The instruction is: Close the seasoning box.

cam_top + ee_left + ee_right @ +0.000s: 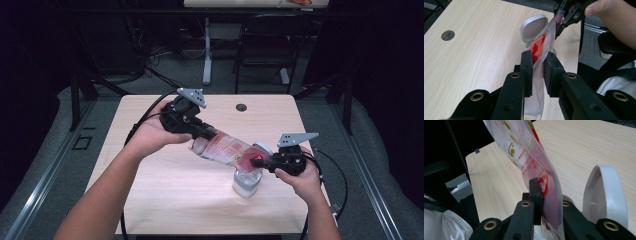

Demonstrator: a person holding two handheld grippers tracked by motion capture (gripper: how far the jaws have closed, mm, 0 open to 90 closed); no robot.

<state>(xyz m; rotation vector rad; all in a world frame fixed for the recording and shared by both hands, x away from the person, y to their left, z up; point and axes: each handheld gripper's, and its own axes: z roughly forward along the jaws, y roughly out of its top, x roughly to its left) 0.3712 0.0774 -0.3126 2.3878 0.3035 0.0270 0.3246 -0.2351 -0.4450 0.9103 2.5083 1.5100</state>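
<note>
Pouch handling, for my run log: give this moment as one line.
left gripper: shut on pouch | right gripper: shut on pouch | container: lid open, below pouch

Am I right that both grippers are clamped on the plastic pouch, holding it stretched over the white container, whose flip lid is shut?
Not quite: the lid is open, standing up from the white container, as the right gripper view shows. The rest holds: the left gripper and the right gripper are both clamped on the plastic pouch, which stretches between them above the container.
</note>
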